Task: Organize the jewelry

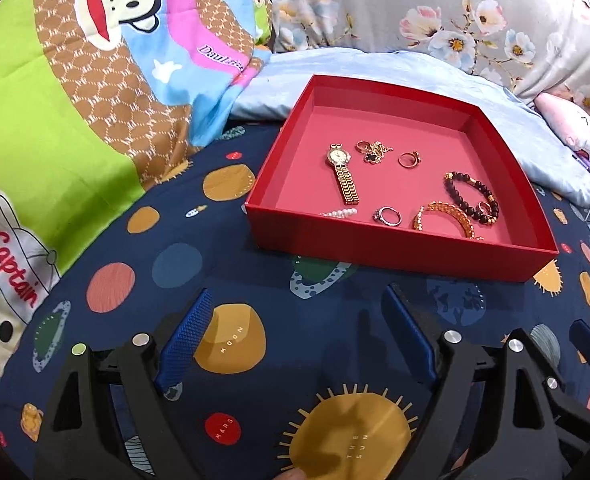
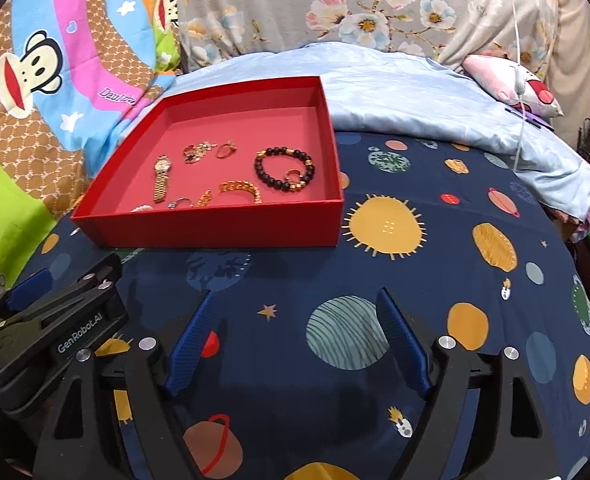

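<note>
A shallow red box [image 1: 395, 258] [image 2: 215, 228] lies on a navy planet-print bedsheet and holds the jewelry. Inside are a gold watch [image 1: 343, 174] [image 2: 161, 178], a dark bead bracelet [image 1: 471, 196] [image 2: 285, 168], a gold chain bracelet [image 1: 451, 216] [image 2: 241, 190], a silver ring [image 1: 385, 216] [image 2: 181, 203], a gold ring [image 1: 409, 159] [image 2: 225, 150], a clover necklace [image 1: 373, 150] [image 2: 197, 151] and pearls [image 1: 341, 213] [image 2: 141, 209]. My left gripper [image 1: 299, 332] stands open over the sheet in front of the box, nothing between its blue pads. My right gripper [image 2: 295, 334] is open too, to the box's right front.
The planet-print sheet [image 2: 435, 280] spreads to the right. A cartoon-monkey quilt [image 1: 95, 100] lies left, a light blue cover [image 2: 415, 88] and floral bedding [image 2: 335, 4] behind. A white cable [image 2: 517, 60] hangs at the far right. The left gripper's body [image 2: 55, 320] shows beside my right one.
</note>
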Action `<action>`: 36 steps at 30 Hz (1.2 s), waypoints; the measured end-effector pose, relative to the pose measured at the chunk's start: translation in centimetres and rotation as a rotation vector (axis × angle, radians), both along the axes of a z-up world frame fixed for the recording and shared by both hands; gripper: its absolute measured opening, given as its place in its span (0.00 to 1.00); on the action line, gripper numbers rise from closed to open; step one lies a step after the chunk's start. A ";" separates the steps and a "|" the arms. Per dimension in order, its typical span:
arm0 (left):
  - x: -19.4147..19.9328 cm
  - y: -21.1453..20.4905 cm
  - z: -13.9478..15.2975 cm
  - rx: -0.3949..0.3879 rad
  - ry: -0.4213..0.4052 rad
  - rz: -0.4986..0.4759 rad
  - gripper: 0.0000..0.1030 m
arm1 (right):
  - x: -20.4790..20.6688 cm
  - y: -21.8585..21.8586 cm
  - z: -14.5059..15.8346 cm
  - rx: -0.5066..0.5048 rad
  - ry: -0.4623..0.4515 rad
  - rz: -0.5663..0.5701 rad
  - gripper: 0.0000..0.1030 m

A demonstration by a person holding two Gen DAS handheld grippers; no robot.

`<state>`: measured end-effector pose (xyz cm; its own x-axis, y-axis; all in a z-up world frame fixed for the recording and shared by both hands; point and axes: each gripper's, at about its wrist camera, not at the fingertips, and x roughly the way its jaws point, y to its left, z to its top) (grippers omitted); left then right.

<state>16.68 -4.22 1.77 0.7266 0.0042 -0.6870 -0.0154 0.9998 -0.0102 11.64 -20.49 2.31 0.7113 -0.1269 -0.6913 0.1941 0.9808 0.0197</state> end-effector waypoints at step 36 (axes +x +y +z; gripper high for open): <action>-0.4 -1.1 0.4 0.117 -0.036 0.042 0.79 | -0.2 -0.2 0.1 -0.002 -0.010 -0.029 0.78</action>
<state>16.25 -5.30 2.14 0.7483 0.1138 -0.6535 -0.0590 0.9927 0.1053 11.49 -20.74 2.44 0.7140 -0.1494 -0.6840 0.2226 0.9747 0.0194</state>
